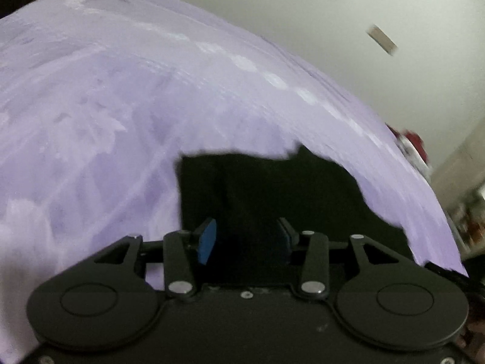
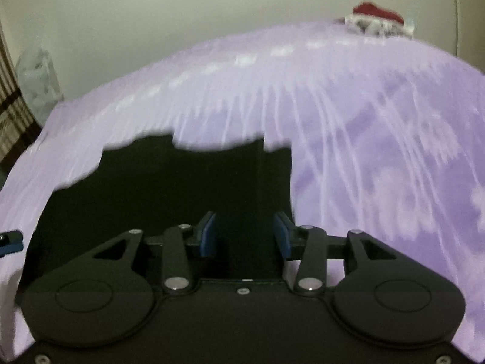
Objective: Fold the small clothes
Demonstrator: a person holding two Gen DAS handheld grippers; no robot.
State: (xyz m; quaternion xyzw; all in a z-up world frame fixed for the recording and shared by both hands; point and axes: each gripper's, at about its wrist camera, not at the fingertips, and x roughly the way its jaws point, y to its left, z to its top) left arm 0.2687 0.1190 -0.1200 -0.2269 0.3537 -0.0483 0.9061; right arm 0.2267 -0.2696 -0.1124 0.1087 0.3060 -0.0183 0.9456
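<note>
Lilac bedsheet (image 1: 91,106) fills both views, blurred; on it the black garment (image 1: 272,188) lies flat, dead ahead of and under both my tongs, its long axis running across between them. My left tongs (image 1: 247,241) and right tongs (image 2: 246,235) hang spread, pinching nothing, about equally near.

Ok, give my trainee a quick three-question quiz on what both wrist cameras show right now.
1. True or false: the left gripper is clamped on the black garment.
2. What colour is the sheet under the garment?
3. The red and white item lies: A) between the right gripper fingers, B) at the sheet's far edge, C) on the garment.

Key: 1 false, its fingers stand apart; 2 lilac; 3 B.
</note>
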